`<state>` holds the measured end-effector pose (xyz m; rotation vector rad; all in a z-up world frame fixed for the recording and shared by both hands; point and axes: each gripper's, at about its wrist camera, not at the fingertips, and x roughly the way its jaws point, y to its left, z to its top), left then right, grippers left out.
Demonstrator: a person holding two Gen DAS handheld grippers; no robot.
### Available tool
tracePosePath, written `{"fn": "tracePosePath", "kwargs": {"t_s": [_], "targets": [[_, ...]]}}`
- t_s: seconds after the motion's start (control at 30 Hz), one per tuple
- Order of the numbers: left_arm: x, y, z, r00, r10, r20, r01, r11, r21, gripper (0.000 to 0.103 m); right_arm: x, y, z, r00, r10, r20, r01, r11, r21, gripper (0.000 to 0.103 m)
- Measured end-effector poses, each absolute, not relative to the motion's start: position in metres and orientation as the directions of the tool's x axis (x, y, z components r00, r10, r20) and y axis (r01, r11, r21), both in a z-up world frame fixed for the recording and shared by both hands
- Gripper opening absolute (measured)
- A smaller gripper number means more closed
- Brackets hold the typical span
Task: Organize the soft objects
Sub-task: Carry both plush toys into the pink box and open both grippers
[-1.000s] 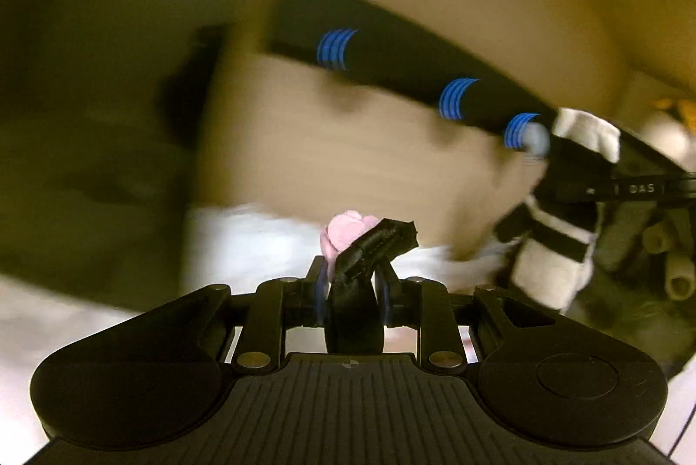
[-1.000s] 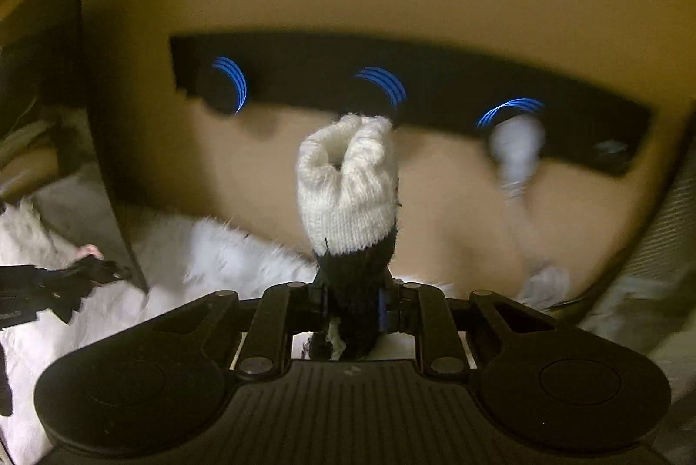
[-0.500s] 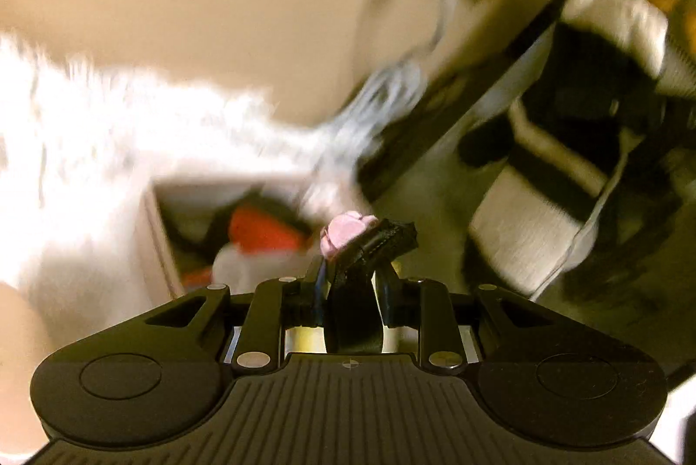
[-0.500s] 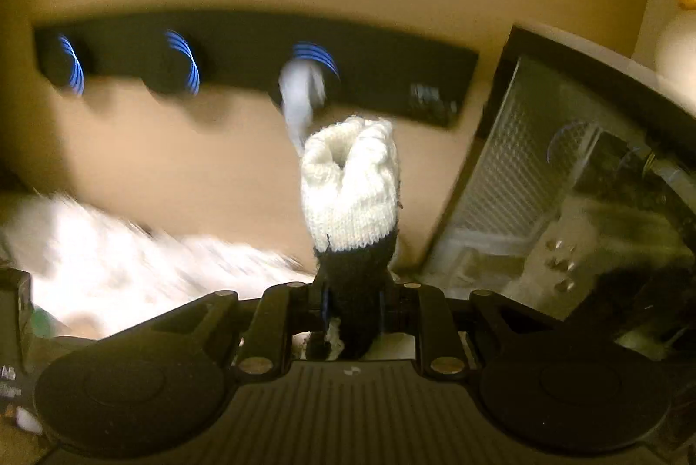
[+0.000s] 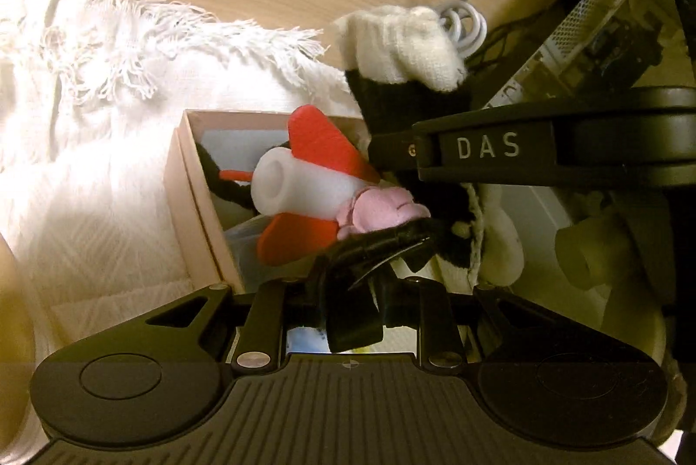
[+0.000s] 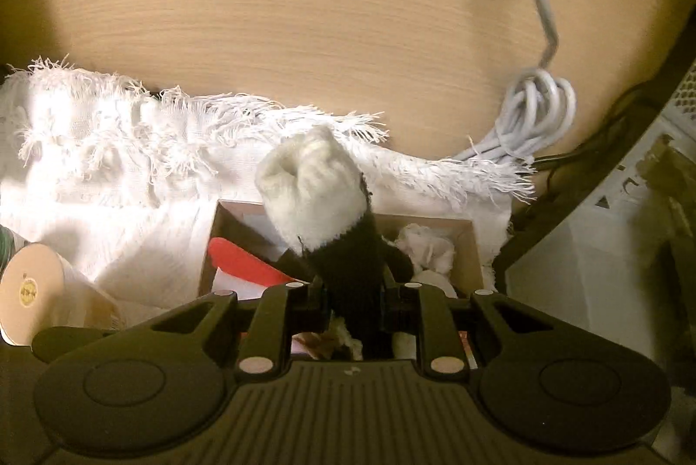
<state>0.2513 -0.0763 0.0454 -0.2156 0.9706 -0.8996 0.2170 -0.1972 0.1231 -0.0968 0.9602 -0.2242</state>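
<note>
Over the open cardboard box (image 5: 191, 195) on the white fringed cloth (image 5: 87, 73), both my tongs are in at once. My left tongs (image 5: 348, 282) are pinching a black strip of something soft, with a pink fabric piece (image 5: 383, 210) bunched at its far end; I can't say exactly what the item is. Just beyond it, inside the box, lie a white foam tube (image 5: 296, 186) and red flat pieces (image 5: 322, 143).

My right tongs (image 6: 352, 299) grip a black-and-white knitted sock (image 6: 322, 199) by its black part, the white end sticking up and forward above the box (image 6: 209, 247). Those jaws have just been easing apart a little, but the sock sits between them and I read it as held. From the left camera I see the right tongs (image 5: 391, 156) coming in sideways from the right, the sock (image 5: 404, 51) standing up above them.

A white crumpled soft thing (image 6: 428, 247) sits in the box's far right corner. A coiled grey cable (image 6: 530, 108) rests on the wooden desk (image 6: 304, 8) past the cloth's fringe. A paper cup (image 6: 30, 291) lies on its side at the left.
</note>
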Motion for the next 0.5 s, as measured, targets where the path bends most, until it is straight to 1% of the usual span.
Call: {"fn": "tracePosePath", "kwargs": {"t_s": [0.07, 0.13, 0.2, 0.27, 0.37, 0.43, 0.47, 0.5], "targets": [[0.253, -0.075, 0.045, 0.244, -0.744, -0.622, 0.554, 0.633, -0.54, 0.026, 0.217, -0.199, 0.124, 0.557, -0.212, -0.803, 0.139, 0.977, -0.162, 0.026], [0.25, -0.07, 0.047, 0.244, -0.743, -0.623, 0.553, 0.634, -0.54, 0.026, 0.211, -0.208, 0.131, 0.575, -0.161, -0.802, 0.134, 0.986, -0.102, 0.035], [0.248, -0.069, 0.048, 0.241, -0.742, -0.626, 0.545, 0.637, -0.545, 0.027, 0.2, -0.212, 0.142, 0.597, -0.105, -0.795, 0.122, 0.992, -0.039, 0.057], [0.244, -0.063, 0.053, 0.244, -0.742, -0.624, 0.539, 0.639, -0.549, 0.026, 0.184, -0.207, 0.155, 0.644, -0.046, -0.764, 0.09, 0.996, 0.017, 0.065], [0.24, -0.06, 0.054, 0.256, -0.732, -0.631, 0.554, 0.646, -0.525, 0.027, 0.159, -0.211, 0.178, 0.724, -0.014, -0.689, 0.08, 0.995, 0.064, 0.066], [0.238, -0.059, 0.056, 0.262, -0.729, -0.632, 0.555, 0.65, -0.519, 0.027, 0.15, -0.22, 0.18, 0.751, -0.06, -0.657, 0.132, 0.989, 0.061, 0.066], [0.237, -0.057, 0.057, 0.268, -0.728, -0.631, 0.555, 0.652, -0.516, 0.027, 0.15, -0.224, 0.176, 0.744, -0.096, -0.661, 0.168, 0.985, 0.047, 0.063], [0.235, -0.056, 0.059, 0.274, -0.724, -0.633, 0.558, 0.656, -0.508, 0.027, 0.153, -0.229, 0.166, 0.727, -0.125, -0.676, 0.203, 0.978, 0.037, 0.056]]}}
